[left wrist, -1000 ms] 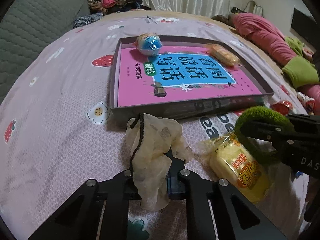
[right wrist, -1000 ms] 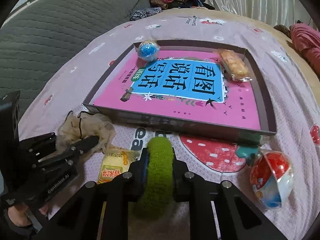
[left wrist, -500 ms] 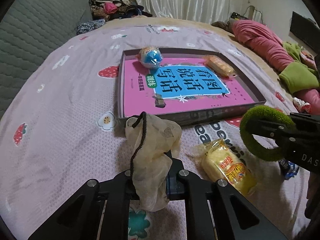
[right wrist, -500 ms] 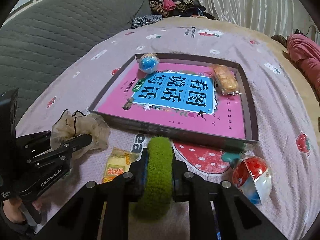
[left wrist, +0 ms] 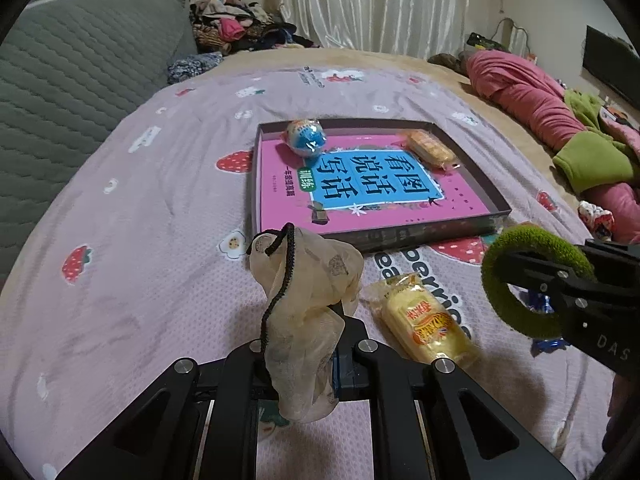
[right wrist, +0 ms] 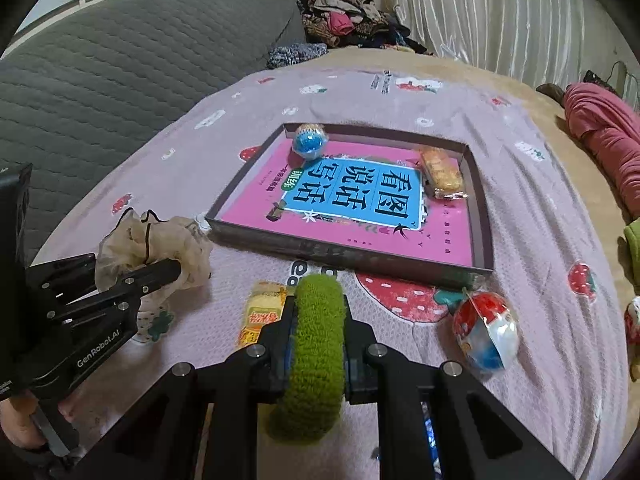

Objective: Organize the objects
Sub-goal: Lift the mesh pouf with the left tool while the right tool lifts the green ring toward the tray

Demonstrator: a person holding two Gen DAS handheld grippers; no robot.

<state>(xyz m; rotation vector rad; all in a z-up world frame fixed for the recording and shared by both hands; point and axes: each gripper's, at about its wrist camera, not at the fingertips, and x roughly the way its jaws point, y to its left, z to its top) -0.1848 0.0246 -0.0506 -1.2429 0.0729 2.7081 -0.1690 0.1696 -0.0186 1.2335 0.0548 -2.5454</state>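
My left gripper (left wrist: 300, 360) is shut on a beige mesh drawstring pouch (left wrist: 304, 280), which hangs above the bedspread; the same pouch (right wrist: 160, 240) shows at the left of the right wrist view. My right gripper (right wrist: 318, 344) is shut on a fuzzy green hair ring (right wrist: 318, 340), also in the left wrist view as the ring (left wrist: 520, 264) at the right. Ahead lies a shallow dark box (left wrist: 496, 208) lined with a pink and blue book (left wrist: 372, 184). In it sit a blue ball toy (left wrist: 306, 136) and a wrapped orange snack (left wrist: 430, 148).
A yellow wrapped snack (left wrist: 424, 320) lies on the strawberry-print bedspread (left wrist: 140, 220) between the grippers. A red and blue capsule ball (right wrist: 486, 326) rests by the box's near right corner. A grey headboard (right wrist: 120, 64), a clothes pile (left wrist: 236, 28) and a pink blanket (left wrist: 532, 96) border the bed.
Both grippers have risen and pulled back from the box, each carrying its item. The pouch has lifted off the bedspread, and the box looks smaller and farther.
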